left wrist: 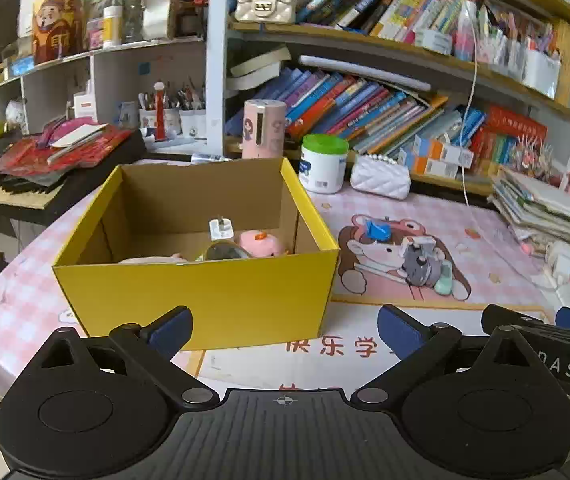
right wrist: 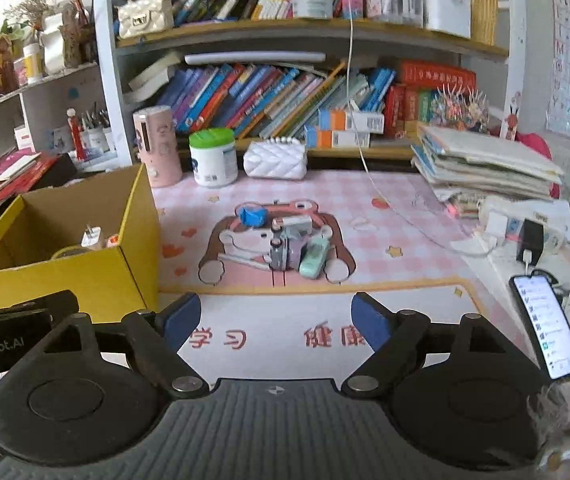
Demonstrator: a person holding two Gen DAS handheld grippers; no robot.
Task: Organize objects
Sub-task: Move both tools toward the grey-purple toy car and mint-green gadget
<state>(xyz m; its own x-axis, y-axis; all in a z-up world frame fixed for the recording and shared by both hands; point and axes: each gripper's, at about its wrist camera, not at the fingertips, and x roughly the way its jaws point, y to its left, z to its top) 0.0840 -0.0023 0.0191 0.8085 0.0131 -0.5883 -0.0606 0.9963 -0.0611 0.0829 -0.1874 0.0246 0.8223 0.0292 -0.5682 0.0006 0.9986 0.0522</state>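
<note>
A yellow cardboard box [left wrist: 213, 296] stands on the pink desk mat, also in the right wrist view [right wrist: 85, 276]. Inside lie a white plug [left wrist: 221, 229], a pink toy [left wrist: 261, 243] and a round mirror-like object [left wrist: 224, 251]. On the mat to its right lie a blue object [right wrist: 252, 216], a grey toy camera [right wrist: 285, 250] and a mint green toy car [right wrist: 314, 259]; the camera also shows in the left wrist view [left wrist: 419, 267]. My left gripper [left wrist: 285, 330] is open and empty just before the box. My right gripper [right wrist: 276, 320] is open and empty, short of the toys.
A white jar with a green lid [right wrist: 213, 158], a pink cylinder [right wrist: 157, 144] and a white quilted purse [right wrist: 275, 160] stand at the back before bookshelves. A stack of books [right wrist: 489, 164] and a lit phone [right wrist: 547, 326] lie right. A keyboard [left wrist: 13, 192] is left.
</note>
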